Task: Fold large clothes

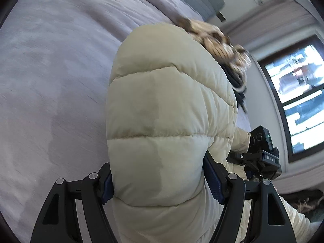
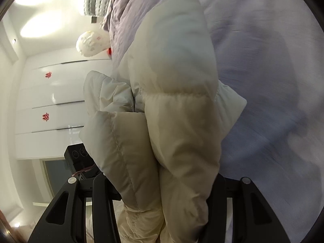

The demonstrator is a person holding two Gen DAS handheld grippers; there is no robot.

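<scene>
Puffer jacket [image 1: 162, 121], cream and thickly quilted, hangs lifted above the lilac bed [image 1: 50, 81], clamped at two spots: the left tool [image 1: 160, 184] squeezes a fat quilted roll between its blue pads, and the right tool [image 2: 162, 194] bites a bunched stack of layers, with a loose flap sagging toward 9 o'clock in the right wrist view. In the left wrist view the other tool's body shows at 4 o'clock, just beside the jacket's edge, so both grips sit near each other on the same side of the garment.

Slippage looks like the main risk. The shell appears slick and air-filled, so each bite is probably on compressible padding more than on firm cloth; a quick swing could let the fabric creep out of either tool, and the heavier hanging part would drag it down crooked. The right tool's stack looks uneven, so one layer may slide free while the others stay pinched, spoiling the fold line. A leopard-print piece [image 1: 214, 42] lies near the jacket's far end at 1 o'clock, and whether it belongs to the jacket cannot be told; if it is separate, the jacket could land on it and fold lumpy. Trapped air may also spring any fold back open.
</scene>
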